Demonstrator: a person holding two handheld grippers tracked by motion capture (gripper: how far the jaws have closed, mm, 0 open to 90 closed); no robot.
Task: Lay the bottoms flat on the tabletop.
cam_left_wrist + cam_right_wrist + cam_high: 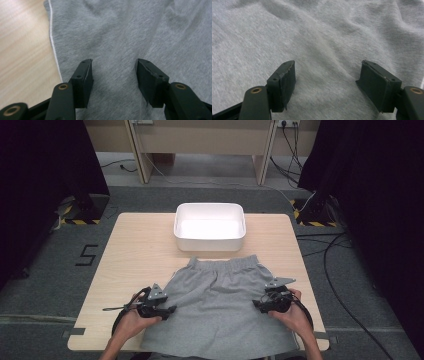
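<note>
Grey shorts [220, 312] spread flat on table [135, 255], waistband toward white tub [210, 226], hems at the near edge.

Left gripper [167, 310] sits over the shorts' left side seam, right gripper [256, 304] over the right side, both about midway between waistband and hem. In the left gripper view the left gripper [113, 72] has its jaws spread wide, cloth between them, nothing pinched; white seam piping just beside one jaw. Right gripper [327, 75] likewise wide apart above plain fabric. Judged step: lining up to grasp, likely ahead of a fold or a lift toward the tub. Next move calls for lowering onto the cloth, closing both jaws evenly on the side edges.
</note>
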